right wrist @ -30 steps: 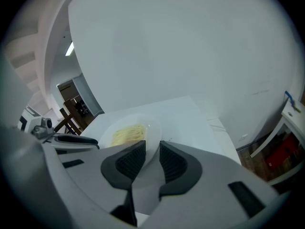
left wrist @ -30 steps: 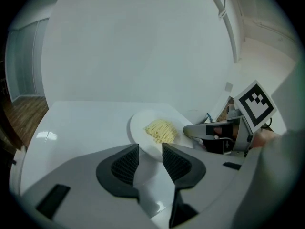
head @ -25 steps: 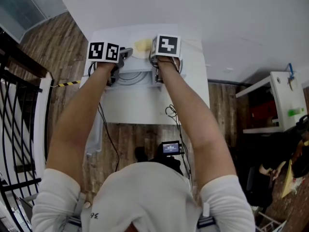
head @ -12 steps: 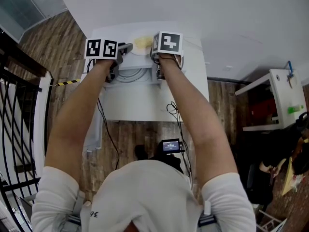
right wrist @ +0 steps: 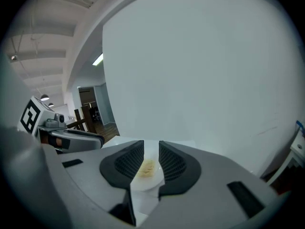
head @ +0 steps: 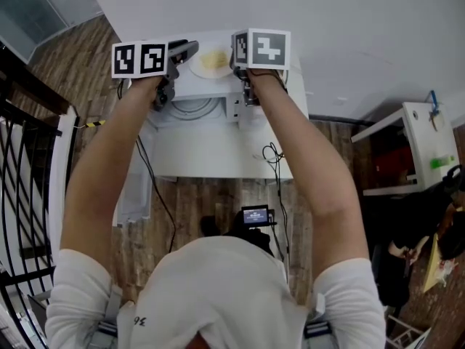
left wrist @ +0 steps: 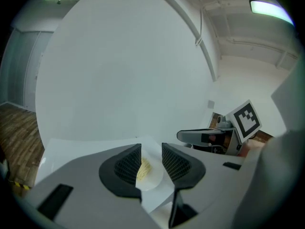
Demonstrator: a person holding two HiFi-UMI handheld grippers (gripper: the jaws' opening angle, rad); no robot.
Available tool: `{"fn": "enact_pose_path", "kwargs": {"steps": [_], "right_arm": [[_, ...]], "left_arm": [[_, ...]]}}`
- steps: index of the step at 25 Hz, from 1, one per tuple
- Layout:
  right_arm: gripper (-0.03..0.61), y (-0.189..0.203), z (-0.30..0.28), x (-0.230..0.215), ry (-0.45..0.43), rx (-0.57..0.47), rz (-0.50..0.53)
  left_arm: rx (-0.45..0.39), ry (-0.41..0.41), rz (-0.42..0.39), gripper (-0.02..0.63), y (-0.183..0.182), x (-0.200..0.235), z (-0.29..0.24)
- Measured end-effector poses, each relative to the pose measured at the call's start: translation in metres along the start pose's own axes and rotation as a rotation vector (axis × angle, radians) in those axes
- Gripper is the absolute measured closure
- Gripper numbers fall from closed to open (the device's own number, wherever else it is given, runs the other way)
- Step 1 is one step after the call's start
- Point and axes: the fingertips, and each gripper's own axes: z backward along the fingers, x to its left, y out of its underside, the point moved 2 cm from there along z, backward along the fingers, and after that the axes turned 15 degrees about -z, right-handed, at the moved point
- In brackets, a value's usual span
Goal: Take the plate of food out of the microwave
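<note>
The white plate (head: 213, 62) with pale yellow food (head: 215, 58) rests on the flat top of the white microwave (head: 283, 86), at its back. Both grippers hang above it, clear of the rim. My left gripper (head: 185, 48) is at the plate's left and my right gripper (head: 235, 55) at its right. In the left gripper view the plate (left wrist: 153, 176) lies well below the open gripper (left wrist: 151, 157). The right gripper view shows the plate (right wrist: 146, 176) beyond the parted gripper (right wrist: 151, 157); these jaws have just been opening and hold nothing.
The microwave stands on a white table (head: 218, 158), and a round ring (head: 195, 110) shows below the plate. Cables (head: 272, 158) trail off the table's front to a small camera (head: 256, 217) on the floor. A black railing (head: 22, 195) is at the left and a white shelf (head: 421, 144) at the right.
Both grippers have risen away from the plate, towards the head camera. The plate stays where it was on the white top.
</note>
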Motion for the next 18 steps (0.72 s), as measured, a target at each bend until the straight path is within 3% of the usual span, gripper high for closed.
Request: {"fn": "enact_pose_path", "kwargs": {"steps": [9,18], "right_arm": [[0.482,-0.02,0.053,0.022,-0.093,-0.058,-0.018],[0.482,-0.016,0.098,0.034,-0.143,-0.083,0.003]], "left_arm": [[-0.108,0.063,-0.062,0.477,-0.043,-0.049,0.037],[-0.139,0.065,-0.122,0.477,-0.04,-0.089,0.07]]}}
